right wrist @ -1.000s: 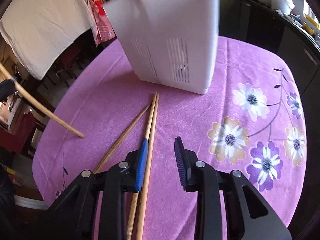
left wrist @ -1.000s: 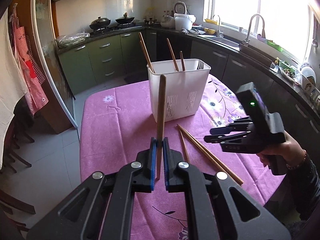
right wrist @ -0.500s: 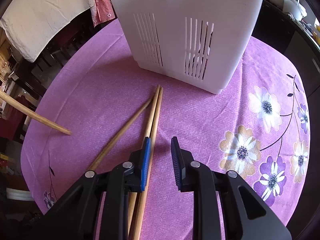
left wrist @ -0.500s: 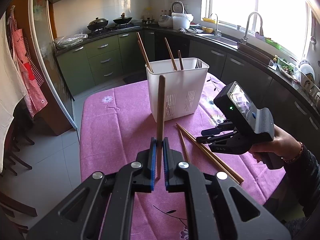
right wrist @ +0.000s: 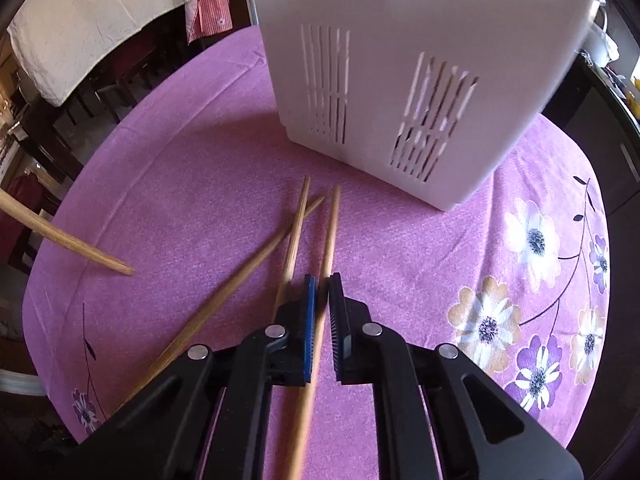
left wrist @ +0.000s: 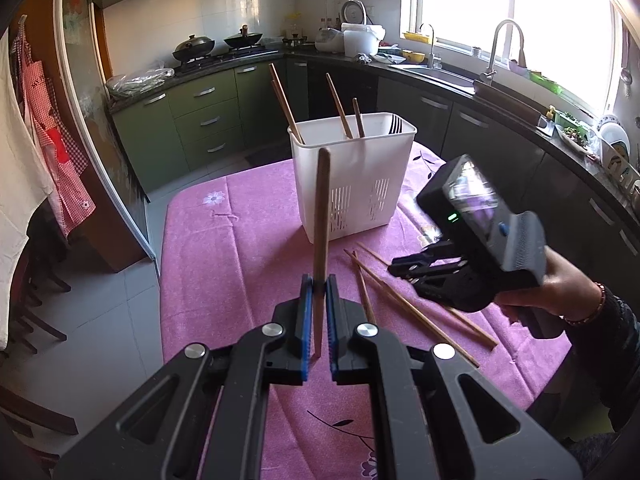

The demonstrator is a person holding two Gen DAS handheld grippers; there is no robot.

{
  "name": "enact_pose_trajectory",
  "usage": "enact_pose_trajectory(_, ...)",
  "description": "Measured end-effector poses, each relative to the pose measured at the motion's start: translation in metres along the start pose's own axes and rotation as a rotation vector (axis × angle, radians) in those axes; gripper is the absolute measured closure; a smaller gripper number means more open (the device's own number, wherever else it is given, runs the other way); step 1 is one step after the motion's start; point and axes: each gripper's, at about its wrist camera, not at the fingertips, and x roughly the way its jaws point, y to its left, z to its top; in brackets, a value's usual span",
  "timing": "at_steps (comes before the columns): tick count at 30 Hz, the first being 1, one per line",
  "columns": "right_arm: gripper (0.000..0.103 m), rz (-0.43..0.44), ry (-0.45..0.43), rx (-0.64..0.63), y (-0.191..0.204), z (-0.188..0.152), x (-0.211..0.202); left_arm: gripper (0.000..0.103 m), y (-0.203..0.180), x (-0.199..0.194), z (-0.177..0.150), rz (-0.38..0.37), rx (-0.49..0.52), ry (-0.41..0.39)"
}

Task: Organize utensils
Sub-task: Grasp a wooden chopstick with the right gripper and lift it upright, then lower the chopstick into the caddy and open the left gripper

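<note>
Item: chopstick [right wrist: 329, 236], lying on my purple floral tablecloth [right wrist: 192, 184], clamped by my right gripper [right wrist: 323, 280]; its near end runs out of frame. Two more chopsticks [right wrist: 256, 256] cross just left. White utensil basket [right wrist: 400, 60] stands beyond, rim cut off. My left gripper [left wrist: 316, 280] pinches another chopstick [left wrist: 322, 208] upright above the table.

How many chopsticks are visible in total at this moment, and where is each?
8: four standing in the white basket, one held upright in the left gripper, one pinched by the right gripper, two loose on the pink tablecloth. More may hide inside the basket.
</note>
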Motion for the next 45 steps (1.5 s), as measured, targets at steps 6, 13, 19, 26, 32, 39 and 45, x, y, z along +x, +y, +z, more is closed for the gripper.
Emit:
enact_pose_trajectory(6, 0.096, 0.025, -0.201, 0.062, -0.012, -0.01, -0.072, 0.096, -0.001, 0.001, 0.0, 0.0, 0.001, 0.005)
enact_pose_trajectory(13, 0.096, 0.002, -0.416, 0.09, -0.022, -0.045, -0.163, 0.096, -0.004, 0.001, 0.0, 0.001, 0.012, 0.008)
enact_pose_trajectory(19, 0.096, -0.024, -0.462, 0.103, -0.028, -0.085, -0.193, 0.096, -0.005, 0.0, -0.001, 0.005, 0.013, 0.009)
enact_pose_trajectory(26, 0.096, -0.021, -0.478, 0.115, -0.027, -0.106, -0.205, 0.096, 0.0, -0.002, 0.004, -0.031, -0.017, 0.016)
enact_pose_trajectory(32, 0.096, -0.013, -0.483, 0.122, -0.03, -0.112, -0.208, 0.096, -0.001, -0.025, 0.037, -0.038, -0.009, -0.051)
enact_pose_trajectory(39, 0.096, 0.001, -0.488, 0.131, -0.034, -0.115, -0.206, 0.096, 0.0, -0.059, 0.115, -0.026, -0.01, -0.216)
enact_pose_trajectory(45, 0.096, 0.014, -0.49, 0.141, -0.039, -0.119, -0.206, 0.096, 0.001, -0.044, 0.162, -0.005, -0.042, -0.275)
